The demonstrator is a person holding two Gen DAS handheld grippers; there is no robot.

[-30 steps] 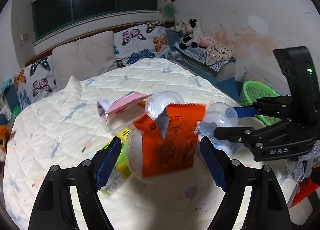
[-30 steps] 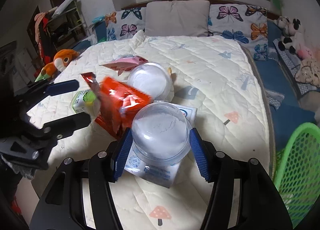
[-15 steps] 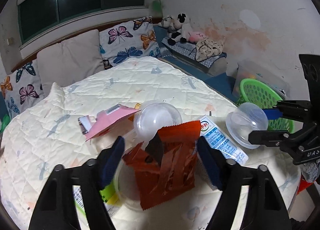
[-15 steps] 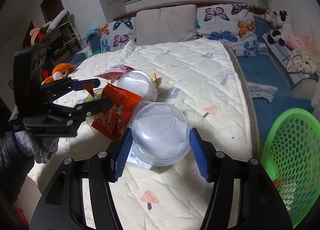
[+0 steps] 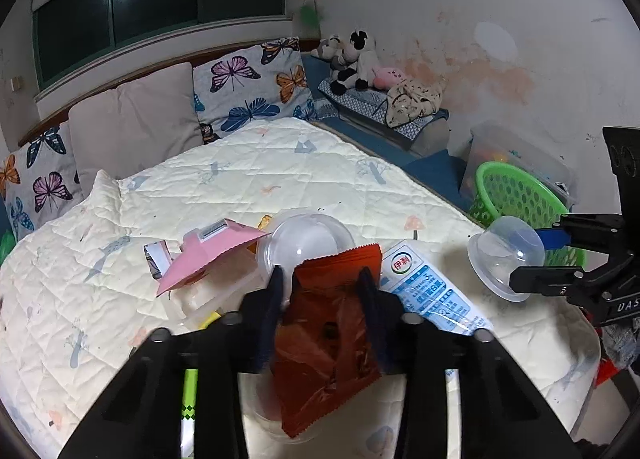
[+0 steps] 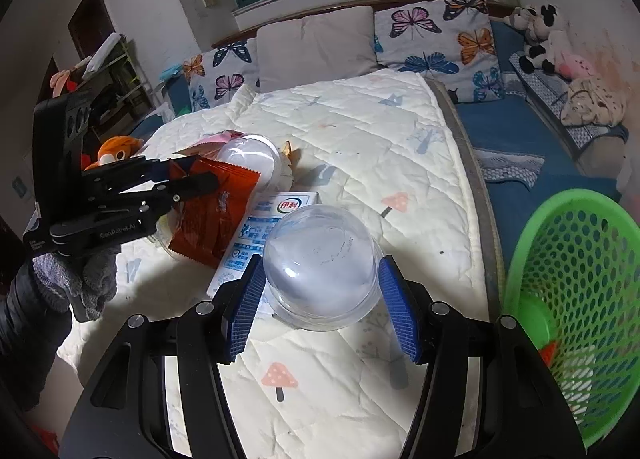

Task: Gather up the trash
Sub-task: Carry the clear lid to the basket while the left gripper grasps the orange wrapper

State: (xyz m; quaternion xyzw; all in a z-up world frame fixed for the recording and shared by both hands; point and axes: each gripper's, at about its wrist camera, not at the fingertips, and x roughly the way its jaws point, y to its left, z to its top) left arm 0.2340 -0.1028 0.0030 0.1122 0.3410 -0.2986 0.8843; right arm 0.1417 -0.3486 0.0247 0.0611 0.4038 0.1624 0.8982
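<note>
My left gripper (image 5: 322, 279) is shut on an orange-red snack wrapper (image 5: 328, 343), which hangs crumpled between its fingers above the bed. The wrapper also shows in the right wrist view (image 6: 212, 215), pinched by the left gripper (image 6: 208, 179). My right gripper (image 6: 320, 299) is shut on a clear plastic dome cup (image 6: 320, 263), held above the bed's right edge; the cup also shows in the left wrist view (image 5: 506, 255). A green mesh basket (image 6: 576, 299) stands on the floor to the right, with some trash inside. It also shows in the left wrist view (image 5: 516, 191).
On the quilted bed (image 5: 240, 179) lie a blue-white milk pouch (image 5: 428, 291), a second clear dome cup (image 5: 308, 239), a pink package (image 5: 212, 251) and clear containers. Pillows (image 5: 136, 115) line the headboard. Stuffed toys (image 5: 352, 59) sit on a side bench.
My left gripper has closed on the orange wrapper and lifted it. My right gripper, holding the clear cup, has moved right toward the green basket, uncovering the milk pouch.
</note>
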